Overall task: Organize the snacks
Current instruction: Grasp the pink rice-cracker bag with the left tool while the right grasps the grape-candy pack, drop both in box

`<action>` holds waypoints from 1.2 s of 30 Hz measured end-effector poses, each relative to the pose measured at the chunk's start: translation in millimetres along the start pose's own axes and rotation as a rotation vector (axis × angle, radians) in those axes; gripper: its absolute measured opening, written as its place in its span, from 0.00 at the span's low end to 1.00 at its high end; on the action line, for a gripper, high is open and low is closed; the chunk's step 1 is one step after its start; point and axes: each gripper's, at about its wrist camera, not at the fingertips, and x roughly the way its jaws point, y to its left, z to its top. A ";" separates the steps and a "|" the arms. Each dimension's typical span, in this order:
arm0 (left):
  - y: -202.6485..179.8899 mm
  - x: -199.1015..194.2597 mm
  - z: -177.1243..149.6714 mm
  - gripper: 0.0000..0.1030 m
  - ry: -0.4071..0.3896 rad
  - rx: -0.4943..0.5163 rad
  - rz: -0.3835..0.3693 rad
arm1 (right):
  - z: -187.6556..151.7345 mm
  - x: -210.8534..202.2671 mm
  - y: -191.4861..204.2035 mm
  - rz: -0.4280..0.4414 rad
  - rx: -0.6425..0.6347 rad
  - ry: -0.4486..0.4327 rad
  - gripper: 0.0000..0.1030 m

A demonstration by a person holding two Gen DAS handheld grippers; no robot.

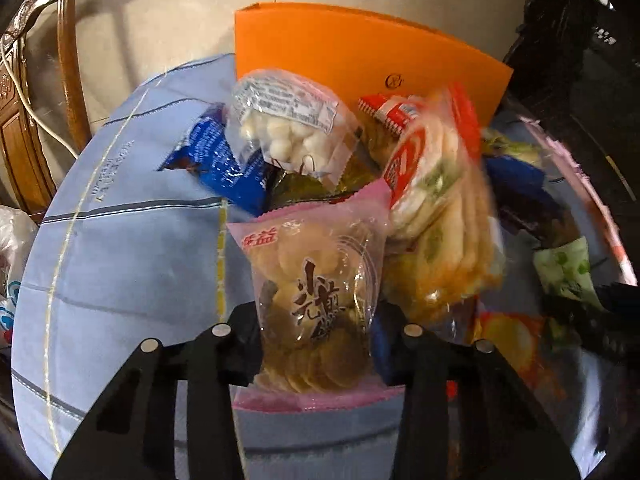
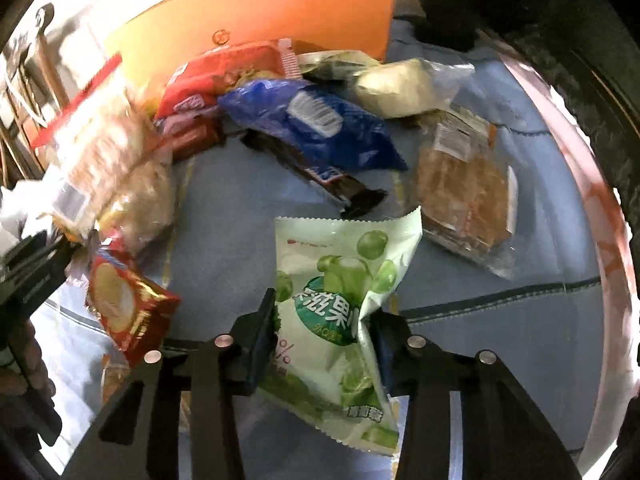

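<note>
My left gripper (image 1: 316, 344) is shut on a clear, pink-edged packet of round crackers (image 1: 316, 280), its pads pressing on the lower sides. My right gripper (image 2: 324, 340) is shut on a green-and-white candy packet (image 2: 344, 272), which creases between the fingers. Both packets hang just above a light blue cloth (image 1: 120, 240). A heap of snacks lies behind: a blue packet (image 2: 320, 128), a packet of white balls (image 1: 288, 128), a blurred red-trimmed rice cracker packet (image 1: 436, 184), a brown bar (image 2: 320, 172) and a red biscuit packet (image 2: 124, 304).
An orange box (image 1: 360, 52) stands upright at the back of the cloth. A clear packet of brown pieces (image 2: 464, 196) and a pale bun packet (image 2: 400, 88) lie to the right. A wooden chair (image 1: 24, 120) is at the far left. A pink rim (image 2: 600, 220) borders the cloth.
</note>
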 end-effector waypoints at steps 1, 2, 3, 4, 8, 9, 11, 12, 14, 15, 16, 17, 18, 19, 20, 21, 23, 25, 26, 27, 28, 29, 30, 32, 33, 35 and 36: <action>-0.1 -5.0 -1.0 0.37 -0.007 0.003 -0.005 | -0.1 -6.1 -2.7 0.011 0.011 -0.009 0.40; 0.9 -11.6 -2.4 0.36 -0.013 0.006 -0.015 | -0.3 -10.5 -4.5 0.018 0.016 -0.018 0.40; 1.8 -17.4 -3.5 0.36 -0.020 0.008 -0.021 | -0.6 -16.3 -5.0 0.024 0.017 -0.027 0.40; 3.5 -24.3 -4.9 0.36 -0.033 0.009 -0.026 | -2.1 -24.0 -2.9 0.025 0.012 -0.039 0.40; 14.9 -45.6 -6.5 0.36 -0.064 -0.024 -0.046 | -7.7 -48.3 2.8 0.037 -0.005 -0.074 0.40; 16.6 -51.1 -5.9 0.36 -0.075 -0.027 -0.049 | -8.5 -53.4 3.8 0.039 -0.011 -0.082 0.40; 19.2 -64.7 -4.5 0.36 -0.100 -0.028 -0.057 | -10.4 -63.2 6.7 0.045 -0.022 -0.101 0.40; 21.1 -72.1 -2.2 0.36 -0.117 -0.027 -0.063 | -11.2 -70.1 9.1 0.050 -0.025 -0.110 0.40; 23.8 -85.0 2.2 0.36 -0.147 -0.020 -0.070 | -3.3 -67.2 1.4 0.054 -0.028 -0.125 0.40; 23.9 -92.1 4.4 0.36 -0.161 -0.022 -0.075 | -0.9 -70.1 0.6 0.056 -0.030 -0.137 0.40; 23.6 -98.7 7.5 0.36 -0.175 -0.026 -0.081 | 2.4 -75.5 2.2 0.059 -0.034 -0.153 0.40; 24.4 -103.7 10.0 0.36 -0.186 -0.028 -0.084 | 6.0 -80.3 3.1 0.060 -0.038 -0.167 0.40; 24.3 -110.0 13.2 0.36 -0.198 -0.029 -0.087 | 10.6 -89.3 5.2 0.062 -0.041 -0.187 0.40; 24.0 -116.0 17.4 0.36 -0.211 -0.031 -0.093 | 14.6 -93.7 3.8 0.066 -0.044 -0.199 0.40; 23.3 -121.3 22.5 0.36 -0.224 -0.030 -0.100 | 19.7 -101.6 5.4 0.069 -0.048 -0.216 0.40; 21.4 -126.0 27.2 0.36 -0.236 -0.026 -0.103 | 27.4 -111.9 8.0 0.073 -0.053 -0.239 0.40; 17.4 -136.3 40.2 0.36 -0.265 -0.023 -0.107 | 40.3 -126.7 10.0 0.080 -0.058 -0.274 0.40; 12.2 -146.3 59.1 0.36 -0.297 -0.015 -0.115 | 59.3 -148.8 14.9 0.084 -0.073 -0.331 0.40; 9.1 -149.2 67.7 0.36 -0.313 -0.009 -0.115 | 69.2 -158.7 16.3 0.086 -0.078 -0.357 0.40; 5.7 -153.7 79.8 0.36 -0.335 -0.002 -0.118 | 79.1 -167.6 17.4 0.087 -0.084 -0.380 0.40; 2.2 -156.7 93.3 0.36 -0.349 0.006 -0.116 | 93.3 -178.5 18.4 0.087 -0.090 -0.409 0.40; -0.1 -159.5 102.8 0.36 -0.355 0.007 -0.115 | 103.5 -186.1 18.4 0.087 -0.091 -0.429 0.40; -2.7 -162.4 115.0 0.36 -0.360 0.003 -0.119 | 114.8 -193.5 18.4 0.088 -0.089 -0.448 0.40; -6.6 -165.1 142.4 0.36 -0.379 -0.002 -0.129 | 139.1 -205.8 19.5 0.095 -0.090 -0.484 0.40; -10.0 -166.3 154.7 0.36 -0.393 0.006 -0.124 | 148.7 -210.8 20.4 0.091 -0.093 -0.501 0.40; -16.0 -169.5 178.3 0.36 -0.419 0.022 -0.124 | 169.8 -219.3 22.6 0.081 -0.108 -0.533 0.40; -18.9 -170.1 189.3 0.36 -0.429 0.029 -0.119 | 178.9 -220.5 23.3 0.079 -0.111 -0.540 0.40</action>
